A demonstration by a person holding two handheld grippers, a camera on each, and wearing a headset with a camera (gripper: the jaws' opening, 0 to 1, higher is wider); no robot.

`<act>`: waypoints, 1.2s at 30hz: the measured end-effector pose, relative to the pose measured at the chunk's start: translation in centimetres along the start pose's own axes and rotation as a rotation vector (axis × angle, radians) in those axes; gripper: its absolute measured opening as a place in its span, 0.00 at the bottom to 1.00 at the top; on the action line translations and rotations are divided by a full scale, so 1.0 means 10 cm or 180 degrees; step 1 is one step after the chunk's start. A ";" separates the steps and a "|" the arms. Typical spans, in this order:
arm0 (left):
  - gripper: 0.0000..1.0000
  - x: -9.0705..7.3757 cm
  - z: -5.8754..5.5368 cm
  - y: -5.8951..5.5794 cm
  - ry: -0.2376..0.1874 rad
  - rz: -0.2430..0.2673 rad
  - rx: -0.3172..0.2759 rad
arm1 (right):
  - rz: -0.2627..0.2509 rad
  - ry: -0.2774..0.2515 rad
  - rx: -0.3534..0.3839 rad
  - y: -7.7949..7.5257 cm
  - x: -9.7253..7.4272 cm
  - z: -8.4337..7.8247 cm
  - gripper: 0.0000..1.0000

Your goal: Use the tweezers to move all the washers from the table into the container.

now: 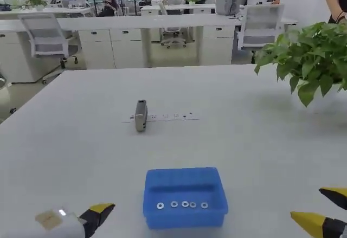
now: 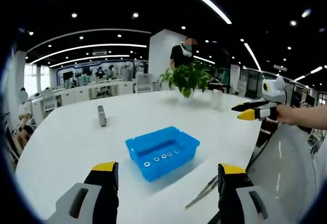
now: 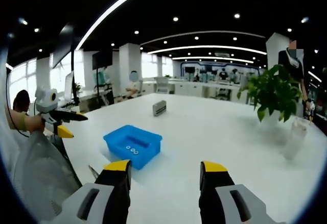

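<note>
A blue container [image 1: 184, 216] stands near the table's front edge with several washers [image 1: 181, 204] in a row inside it. In the left gripper view the container [image 2: 162, 152] and washers [image 2: 162, 157] lie just ahead of my open left gripper [image 2: 167, 175], and the tweezers [image 2: 204, 191] lie on the table to the right of the container. My right gripper [image 3: 165, 170] is open and holds nothing, with the container [image 3: 133, 145] ahead to its left. In the head view the left gripper [image 1: 97, 213] is left of the container and the right gripper [image 1: 320, 208] far to its right.
A small grey block [image 1: 141, 115] lies mid-table beyond the container. A potted green plant [image 1: 312, 59] stands at the table's right side. White desks, office chairs and people fill the room behind. A clear bottle [image 3: 294, 137] stands near the plant.
</note>
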State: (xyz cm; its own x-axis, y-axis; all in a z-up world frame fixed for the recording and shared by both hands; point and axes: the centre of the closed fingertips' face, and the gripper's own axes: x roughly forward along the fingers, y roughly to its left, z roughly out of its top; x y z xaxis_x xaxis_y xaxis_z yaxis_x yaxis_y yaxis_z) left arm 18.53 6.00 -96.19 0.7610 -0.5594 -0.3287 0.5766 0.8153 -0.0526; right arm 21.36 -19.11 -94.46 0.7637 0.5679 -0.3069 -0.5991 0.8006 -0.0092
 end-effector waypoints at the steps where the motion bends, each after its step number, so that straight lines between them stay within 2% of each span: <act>1: 0.85 -0.02 0.00 0.06 -0.0023 0.0074 0.0031 | 0.0007 -0.0019 -0.0045 0.02 0.01 0.02 0.55; 3: 0.96 -0.04 0.03 0.20 -0.0080 0.0299 0.0004 | 0.0045 -0.0016 -0.0142 0.10 0.05 0.04 0.62; 4: 0.99 -0.07 0.09 0.26 -0.0199 0.0387 -0.0052 | 0.0054 0.0005 -0.0197 0.12 0.06 0.03 0.64; 6: 0.99 -0.10 0.15 0.29 -0.0323 0.0398 -0.0165 | 0.0083 0.0036 -0.0328 0.17 0.09 0.03 0.67; 8: 0.99 -0.12 0.17 0.30 -0.0381 0.0418 -0.0173 | 0.0089 -0.0013 -0.0396 0.18 0.10 0.06 0.71; 12: 0.99 -0.08 0.12 0.29 -0.0297 0.0396 -0.0146 | 0.0103 -0.0166 -0.0411 0.21 0.12 0.15 0.82; 14: 0.99 -0.08 0.13 0.26 -0.0300 0.0357 -0.0112 | 0.0088 -0.0210 -0.0363 0.18 0.12 0.17 0.87; 19: 0.99 -0.07 0.13 0.23 -0.0282 0.0335 -0.0048 | -0.0061 -0.0322 -0.0283 0.08 0.10 0.23 0.99; 25: 0.99 -0.08 0.13 0.23 -0.0278 0.0344 -0.0036 | -0.0125 -0.0407 -0.0232 0.01 0.05 0.27 0.99; 28: 0.99 -0.06 0.10 0.21 -0.0214 0.0329 0.0001 | -0.0155 -0.0423 -0.0213 0.00 0.04 0.29 0.99; 36: 0.99 -0.07 0.09 0.22 -0.0197 0.0344 0.0020 | -0.0161 -0.0484 -0.0140 -0.03 0.01 0.31 0.99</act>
State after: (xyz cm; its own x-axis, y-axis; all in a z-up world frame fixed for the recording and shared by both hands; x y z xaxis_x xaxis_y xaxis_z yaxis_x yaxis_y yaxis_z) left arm 19.53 8.07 -95.26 0.8356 -0.4765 -0.2733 0.4919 0.8705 -0.0140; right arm 22.43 -18.70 -91.53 0.8187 0.5522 -0.1573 -0.5664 0.8217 -0.0637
